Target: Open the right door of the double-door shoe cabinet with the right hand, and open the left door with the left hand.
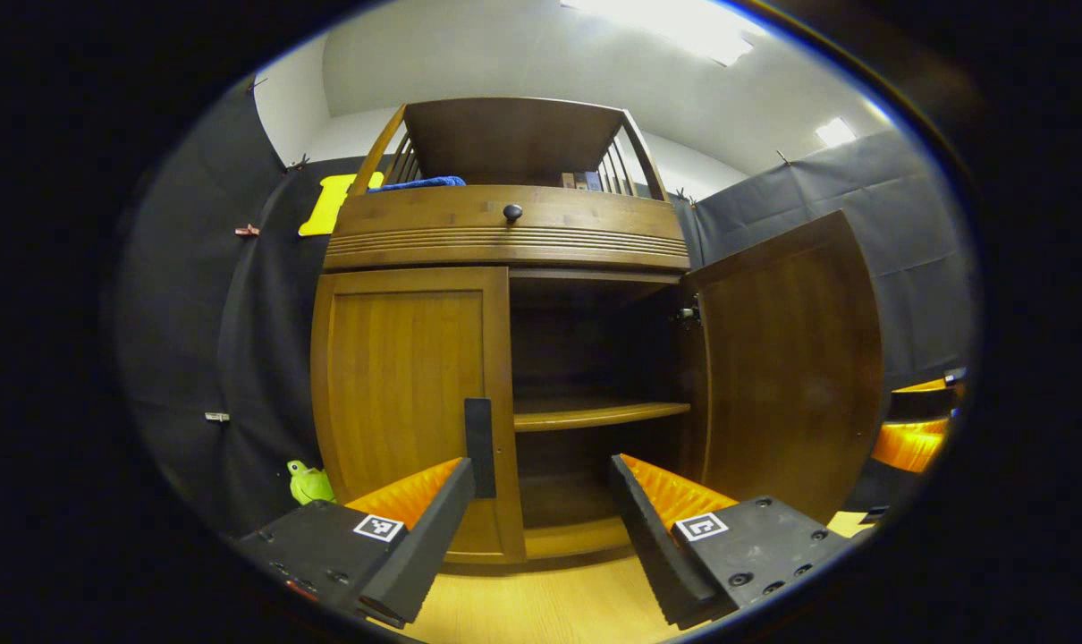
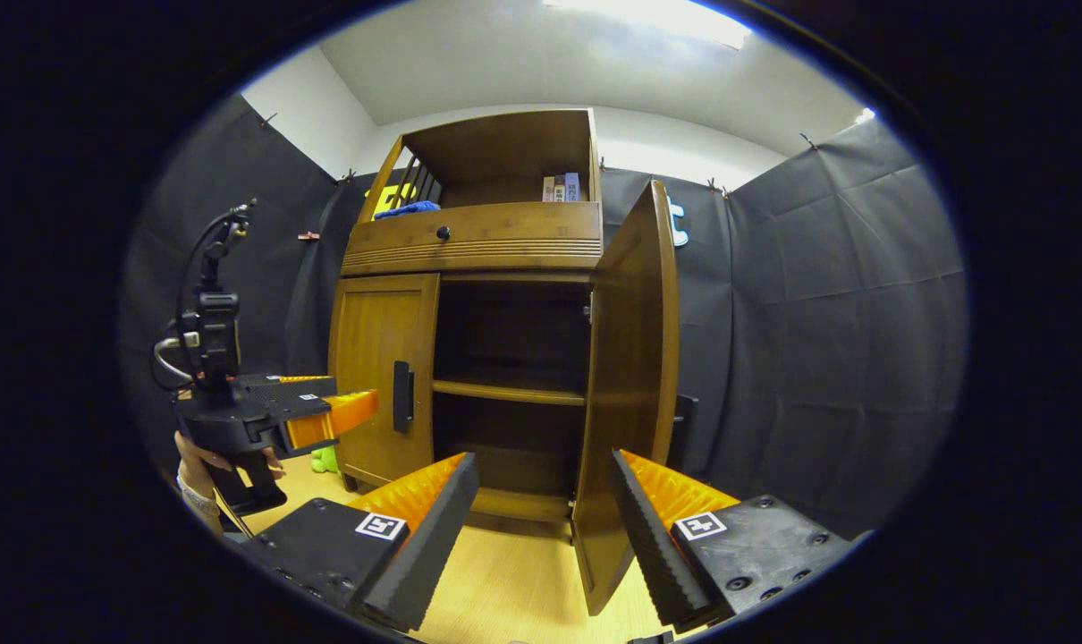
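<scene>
Right door [image 2: 630, 385] swung wide w/ right gripper [image 2: 541, 501] released & backed off, left door [image 1: 411, 402] shut, so left gripper [image 1: 541, 501], jaws spread, lines up on its handle [image 1: 479, 447] to pull, I'd say.

You've got a light wood floor [image 2: 514, 572] w/ the shoe cabinet [image 2: 469, 241] standing on it, plus a green toy [image 1: 308, 483] by its left side.

Brown wooden shoe cabinet [image 1: 496, 233] with black handle [image 1: 479, 447], blue cloth [image 1: 420, 183] on top, green toy [image 1: 308, 483] beside.
</scene>
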